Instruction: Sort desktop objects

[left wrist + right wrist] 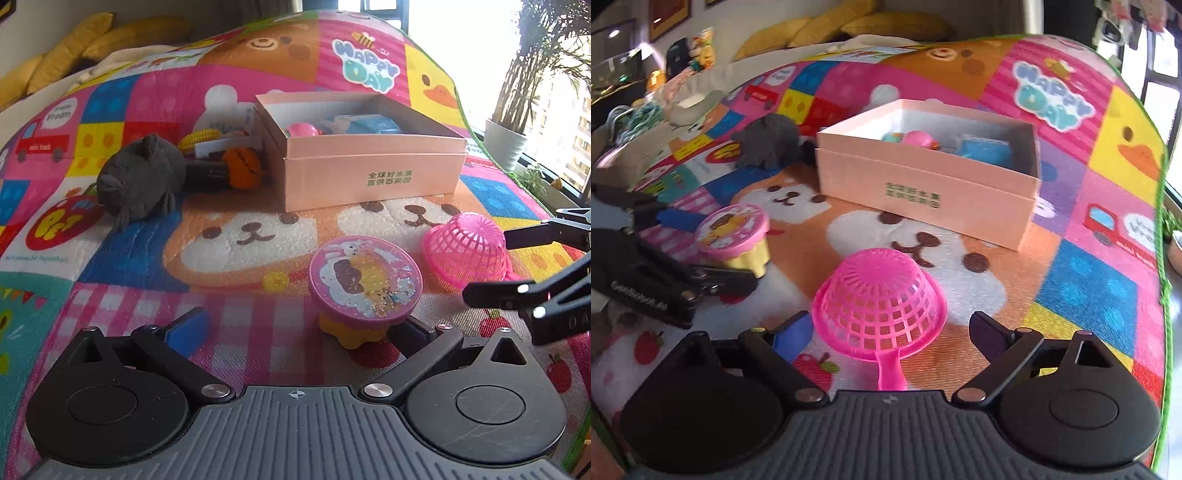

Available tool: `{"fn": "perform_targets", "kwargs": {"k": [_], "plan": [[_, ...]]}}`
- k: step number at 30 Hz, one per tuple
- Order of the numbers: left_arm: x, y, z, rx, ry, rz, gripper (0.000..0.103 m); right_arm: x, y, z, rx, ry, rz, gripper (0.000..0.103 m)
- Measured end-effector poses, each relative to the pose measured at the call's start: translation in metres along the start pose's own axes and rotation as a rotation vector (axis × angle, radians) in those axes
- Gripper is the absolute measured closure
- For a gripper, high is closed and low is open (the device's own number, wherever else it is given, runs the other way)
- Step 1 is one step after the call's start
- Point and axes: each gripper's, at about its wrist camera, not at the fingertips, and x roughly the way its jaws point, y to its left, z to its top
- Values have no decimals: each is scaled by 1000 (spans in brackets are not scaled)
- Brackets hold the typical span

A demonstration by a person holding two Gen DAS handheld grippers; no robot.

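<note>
Right tongs [890,334] wide open around the pink strainer [881,299], not touching; left tongs [299,325] open beside the lidded toy cup [364,280].
Advice: centre on the strainer's bowl before closing; pink box [923,192] lies ahead.

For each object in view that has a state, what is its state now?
Pink cardboard box: open, toys inside.
Pink plastic mesh strainer: upside down on the mat, between the right gripper's fingers, not clamped.
Round pink-lidded yellow toy cup: upright, lid on.
Left gripper: open.
Right gripper: open.
Dark grey plush toy: lying outside the box.
</note>
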Motion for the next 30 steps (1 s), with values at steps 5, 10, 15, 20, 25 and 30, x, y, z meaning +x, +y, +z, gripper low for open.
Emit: {"fn": "perform_targets", "kwargs": {"k": [5, 10, 15, 20, 25, 30], "plan": [[-2, 1, 0, -11, -22, -3, 0, 0, -17, -2, 118, -12, -61, 4], [-6, -10, 4, 13, -78, -29, 0, 4, -13, -1, 100, 10, -67, 0], [-7, -18, 6, 47, -85, -42, 12, 4, -13, -1, 89, 17, -66, 0], [-5, -18, 6, 42, -87, -58, 26, 6, -12, 0, 72, 33, -67, 0], [-10, -20, 6, 71, -99, -82, 43, 4, -11, 0, 57, 25, -50, 0], [-11, -20, 5, 80, -94, -81, 43, 1, -1, 4, 5, -8, -18, 0]]}}
